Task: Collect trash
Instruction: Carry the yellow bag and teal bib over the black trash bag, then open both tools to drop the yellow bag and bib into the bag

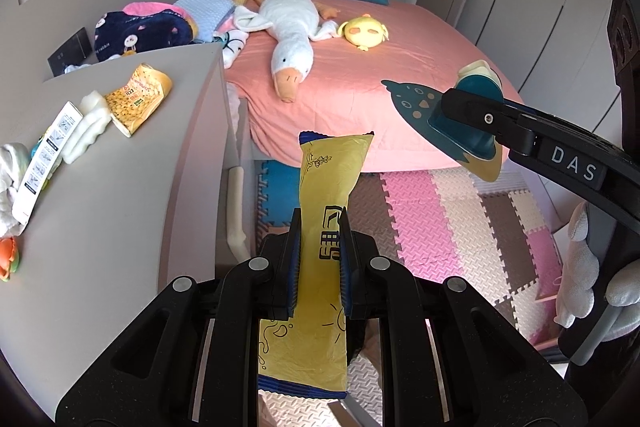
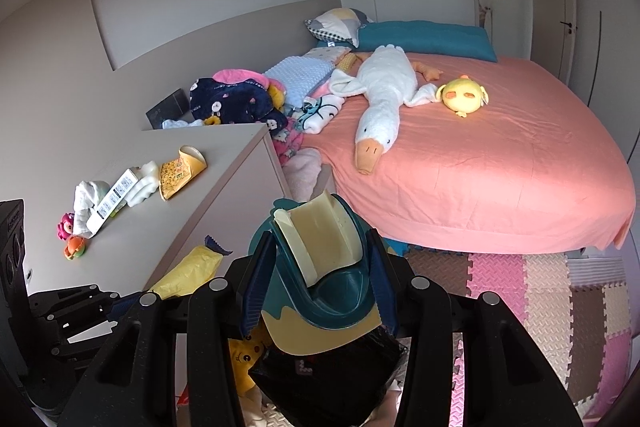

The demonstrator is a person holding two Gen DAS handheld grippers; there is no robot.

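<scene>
In the left wrist view, the left gripper pinches a long yellow wrapper between its blue pads; the wrapper stands up past the fingertips over the foam mat. To the left, the grey cabinet top carries a crumpled yellow snack bag, a white leaflet and white foam pieces. At right, the right gripper appears from the side, clasping a teal bin lid with a cartoon face. A gloved hand shows at the edge.

The right wrist view shows that lid from above, its cream swing flap visible, the jaws half apart and pressed on its sides. Beneath it lies a black bag, unseen from the left. The goose plush lies on the pink bed.
</scene>
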